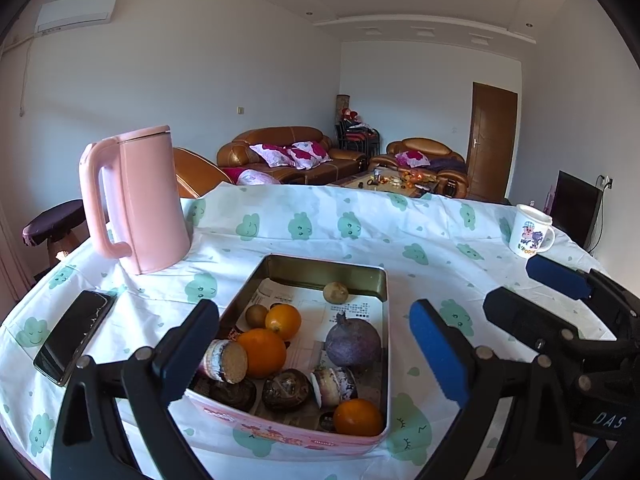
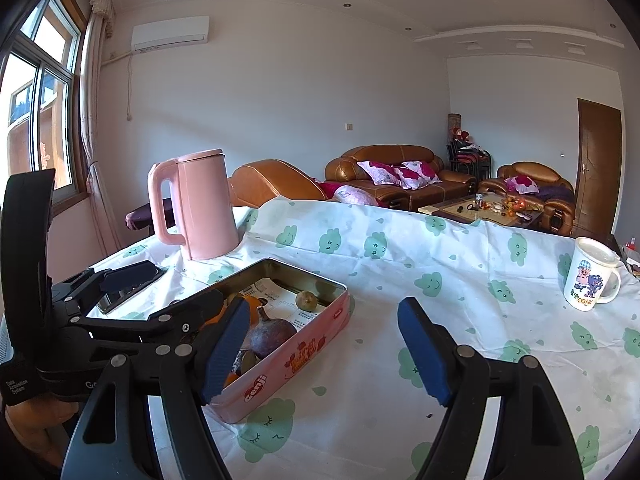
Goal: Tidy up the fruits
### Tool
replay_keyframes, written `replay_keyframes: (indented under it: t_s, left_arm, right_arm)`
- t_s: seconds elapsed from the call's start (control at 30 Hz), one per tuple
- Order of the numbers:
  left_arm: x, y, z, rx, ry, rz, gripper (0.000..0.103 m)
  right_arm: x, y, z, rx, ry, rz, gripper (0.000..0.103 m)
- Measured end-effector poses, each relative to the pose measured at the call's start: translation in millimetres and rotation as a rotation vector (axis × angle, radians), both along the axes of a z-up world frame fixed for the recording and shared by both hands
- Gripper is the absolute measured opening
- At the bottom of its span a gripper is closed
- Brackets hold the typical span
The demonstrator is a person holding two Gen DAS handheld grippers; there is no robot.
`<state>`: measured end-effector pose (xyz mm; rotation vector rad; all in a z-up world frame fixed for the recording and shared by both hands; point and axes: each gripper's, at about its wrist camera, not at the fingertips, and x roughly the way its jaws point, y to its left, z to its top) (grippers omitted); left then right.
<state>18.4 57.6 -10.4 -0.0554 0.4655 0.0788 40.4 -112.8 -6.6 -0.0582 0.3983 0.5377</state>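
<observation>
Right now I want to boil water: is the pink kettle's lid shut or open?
Shut. The pink kettle stands upright on the tablecloth, and its lid lies flat across the top in both views.

Setting: private home, living room. Evidence: brown leather sofa [image 2: 394, 176] with floral cushions [image 2: 400, 174]; matching armchair [image 2: 532, 184]; low coffee table [image 2: 480, 210] strewn with small items; wall-mounted air conditioner [image 2: 171, 34]; curtained window [image 2: 40, 92]; wooden door [image 2: 598, 152]; recessed ceiling lights. Foreground desk [image 2: 460, 280] under cloud-print cloth, bearing pink kettle [image 2: 200, 204], cartoon mug [image 2: 592, 280], phone [image 1: 74, 336].
</observation>
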Motion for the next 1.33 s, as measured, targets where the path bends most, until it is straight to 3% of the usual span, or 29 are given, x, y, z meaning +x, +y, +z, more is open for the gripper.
replay_keyframes:
  t_s: [0.83, 1.33]
  left_arm:
    - [-2, -12, 2, 0.02, 0.011, -0.002, 0.103]
    - [0, -12, -6, 0.044, 0.029, 0.03, 0.103]
  right_arm:
    - [-3, -28, -1, 0.046, 0.001, -0.042, 0.078]
    - [5, -36, -11, 0.017, 0.022, -0.065, 0.078]
